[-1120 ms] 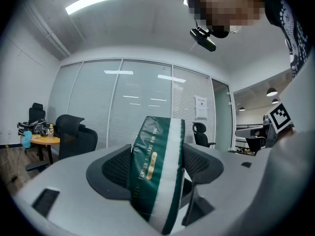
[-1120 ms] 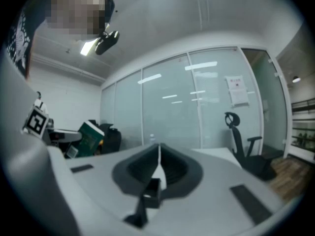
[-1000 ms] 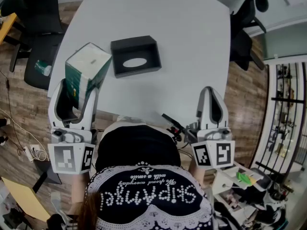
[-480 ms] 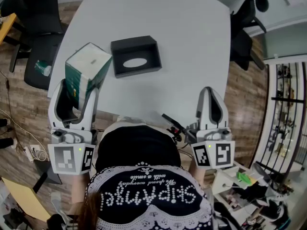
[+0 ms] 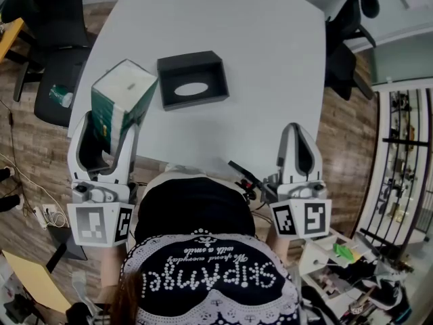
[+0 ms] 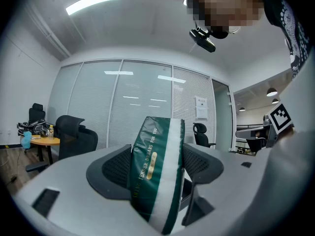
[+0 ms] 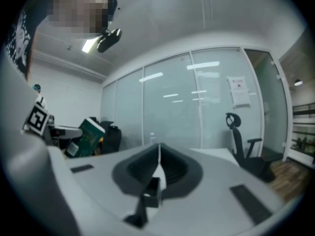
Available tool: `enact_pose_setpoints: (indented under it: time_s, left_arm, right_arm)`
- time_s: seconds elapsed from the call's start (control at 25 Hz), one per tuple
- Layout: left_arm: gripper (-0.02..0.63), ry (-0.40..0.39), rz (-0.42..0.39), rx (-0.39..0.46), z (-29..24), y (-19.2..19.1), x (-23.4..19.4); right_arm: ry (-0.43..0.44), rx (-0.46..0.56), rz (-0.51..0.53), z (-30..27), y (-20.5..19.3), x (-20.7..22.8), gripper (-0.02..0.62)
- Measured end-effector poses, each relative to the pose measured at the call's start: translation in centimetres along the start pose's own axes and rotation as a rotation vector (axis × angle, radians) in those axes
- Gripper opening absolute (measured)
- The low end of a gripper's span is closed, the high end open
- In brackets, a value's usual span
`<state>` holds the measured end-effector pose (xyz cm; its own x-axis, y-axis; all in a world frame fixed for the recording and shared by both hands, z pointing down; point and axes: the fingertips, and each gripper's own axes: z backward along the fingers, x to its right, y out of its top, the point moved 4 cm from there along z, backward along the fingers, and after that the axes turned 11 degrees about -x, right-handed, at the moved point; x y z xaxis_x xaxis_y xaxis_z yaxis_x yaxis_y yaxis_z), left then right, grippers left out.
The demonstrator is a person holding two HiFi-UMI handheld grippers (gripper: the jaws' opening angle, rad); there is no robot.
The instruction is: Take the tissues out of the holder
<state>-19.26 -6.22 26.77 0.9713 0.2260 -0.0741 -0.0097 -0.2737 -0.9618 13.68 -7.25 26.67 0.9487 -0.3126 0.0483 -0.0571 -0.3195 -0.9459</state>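
While the person stands at the near edge of the white table (image 5: 270,59), both tools are held about level there, well apart from each other. A black office chair (image 5: 57,26) stands on the wooden floor (image 5: 27,134) out past the left tool's outer side, and a second chair (image 5: 342,53) stands ahead of the right tool and off to its outer side.

The left tool (image 5: 108,133) has its jaws spread wide, and its pads press on the two sides of the tissue pack (image 5: 120,103), a green wrapper with a white stripe. The pack stands upright between the jaws and rises above them, clear of the table top.

The right tool (image 5: 295,128) has its jaws closed together, with nothing between them.

The black holder (image 5: 192,80) lies flat on the table ahead of the left tool and a little toward the right tool's side. It does not touch the pack. A pale oval slot shows in its middle.
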Motion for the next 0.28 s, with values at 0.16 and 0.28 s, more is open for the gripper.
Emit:
enact_pose_setpoints:
  time_s: [0.16,0.28]
  left_arm:
    - [0.348,-0.001,0.0,-0.002,0.01,-0.1,-0.01]
    - [0.348,-0.001,-0.001,-0.005,0.03,-0.17,0.0]
  right_arm:
    - [-0.001,-0.002,0.001,0.01,-0.08,-0.02,0.035]
    - [0.0,-0.002,0.001,0.0,-0.1,-0.08,0.035]
